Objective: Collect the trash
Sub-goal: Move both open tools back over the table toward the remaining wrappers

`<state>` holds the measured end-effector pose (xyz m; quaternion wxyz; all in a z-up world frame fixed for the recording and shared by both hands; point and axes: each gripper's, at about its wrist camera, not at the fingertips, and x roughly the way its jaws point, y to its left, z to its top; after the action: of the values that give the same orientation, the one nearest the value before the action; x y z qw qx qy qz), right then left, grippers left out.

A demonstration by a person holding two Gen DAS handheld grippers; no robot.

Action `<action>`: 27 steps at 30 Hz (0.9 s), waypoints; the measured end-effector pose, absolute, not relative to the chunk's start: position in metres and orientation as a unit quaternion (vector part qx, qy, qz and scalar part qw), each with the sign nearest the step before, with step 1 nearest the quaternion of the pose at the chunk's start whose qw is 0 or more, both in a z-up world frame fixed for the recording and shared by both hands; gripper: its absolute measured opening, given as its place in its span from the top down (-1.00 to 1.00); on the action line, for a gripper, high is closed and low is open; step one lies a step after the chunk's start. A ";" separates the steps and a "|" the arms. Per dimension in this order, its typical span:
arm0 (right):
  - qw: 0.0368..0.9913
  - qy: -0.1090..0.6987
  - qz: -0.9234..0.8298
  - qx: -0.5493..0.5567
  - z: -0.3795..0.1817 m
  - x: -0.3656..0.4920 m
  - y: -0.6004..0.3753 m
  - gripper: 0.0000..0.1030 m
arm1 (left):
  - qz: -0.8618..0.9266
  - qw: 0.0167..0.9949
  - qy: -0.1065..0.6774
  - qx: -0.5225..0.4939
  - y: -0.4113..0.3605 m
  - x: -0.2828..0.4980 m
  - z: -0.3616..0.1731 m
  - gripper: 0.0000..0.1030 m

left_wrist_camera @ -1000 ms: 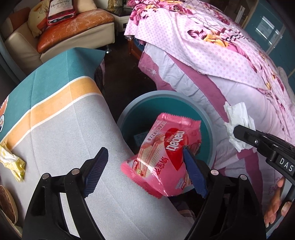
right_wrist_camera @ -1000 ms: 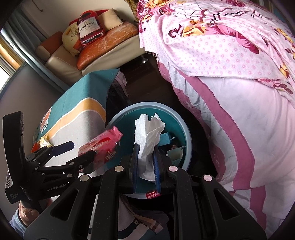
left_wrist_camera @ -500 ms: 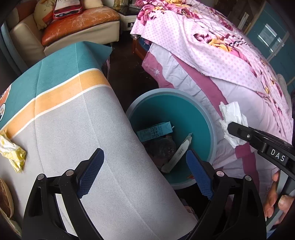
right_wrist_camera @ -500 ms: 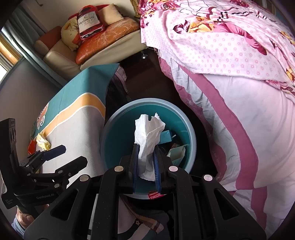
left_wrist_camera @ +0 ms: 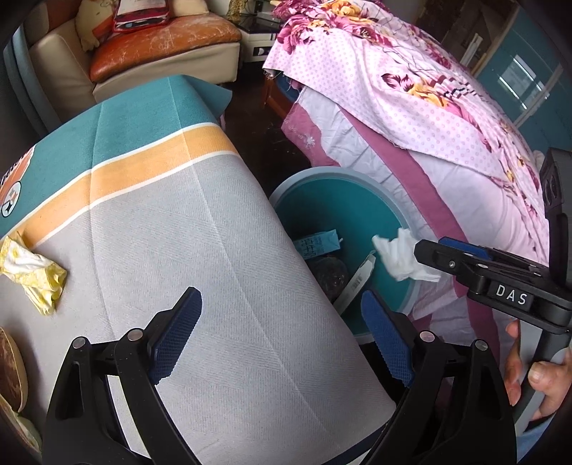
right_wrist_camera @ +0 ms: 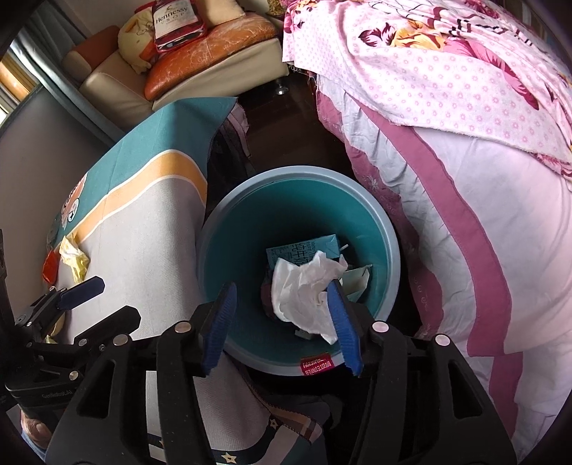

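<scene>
While the right gripper [right_wrist_camera: 282,322] hangs over the teal bin [right_wrist_camera: 388,229], its jaws stand spread and the white tissue [right_wrist_camera: 304,286] clings only to the right-hand pad, above the carton already in the bin. Step in hand, by my reading: the drop. Left gripper [left_wrist_camera: 282,336], jaws wide and empty, sits beside the bin over the tablecloth [left_wrist_camera: 178,232]. Next likely target: yellow wrapper [left_wrist_camera: 34,272], well away from the bin; needs a reach across and a firm pinch.

Sofa [right_wrist_camera: 200,77]: cream, with an orange cushion, at the far wall.
Hennessy pillow [right_wrist_camera: 175,21]: propped on the sofa.
Bed [left_wrist_camera: 411,118]: draped in a pink floral sheet.
Counter cloth [left_wrist_camera: 171,229]: grey, orange stripe, teal edge.
</scene>
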<state>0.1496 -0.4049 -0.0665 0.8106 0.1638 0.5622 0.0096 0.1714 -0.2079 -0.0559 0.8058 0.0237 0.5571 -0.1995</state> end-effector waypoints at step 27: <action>0.801 0.586 0.071 0.097 -0.032 0.091 -0.279 -0.41 | -0.144 0.837 0.527 -0.030 -0.044 0.077 -0.027 -0.77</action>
<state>0.0911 -0.2791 -0.0317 0.8011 0.0967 0.5865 0.0707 0.0771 -0.0441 -0.0268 0.8368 -0.0299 0.5275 -0.1440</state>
